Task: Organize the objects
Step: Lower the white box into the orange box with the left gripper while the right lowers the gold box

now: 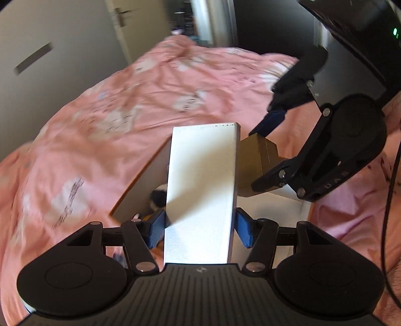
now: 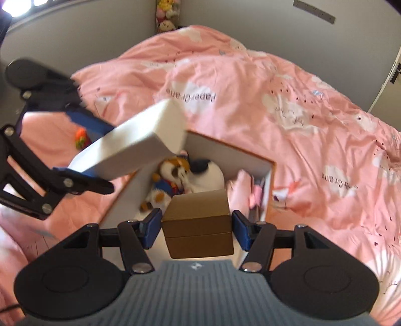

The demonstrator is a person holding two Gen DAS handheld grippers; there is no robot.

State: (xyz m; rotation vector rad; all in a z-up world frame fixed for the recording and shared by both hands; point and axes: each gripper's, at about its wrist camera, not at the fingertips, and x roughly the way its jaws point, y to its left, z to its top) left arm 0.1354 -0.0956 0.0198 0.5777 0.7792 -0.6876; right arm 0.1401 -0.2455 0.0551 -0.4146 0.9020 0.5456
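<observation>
My left gripper (image 1: 199, 232) is shut on a long white box (image 1: 201, 193), its blue pads pressed on both long sides. The same white box (image 2: 130, 150) shows in the right wrist view, tilted over the storage bin's left wall. My right gripper (image 2: 196, 229) is shut on a brown cardboard box (image 2: 199, 223), which hangs above the bin. The brown box (image 1: 258, 163) also appears in the left wrist view beside the white one. Below both lies an open white storage bin (image 2: 225, 150) on the bed, with plush toys (image 2: 180, 173) inside.
A pink duvet (image 2: 275, 100) with cloud prints covers the bed all around the bin. A small orange toy (image 2: 81, 139) lies on the duvet at the left. More plush toys (image 2: 166, 15) stand in the far corner. A door (image 1: 120, 17) is beyond the bed.
</observation>
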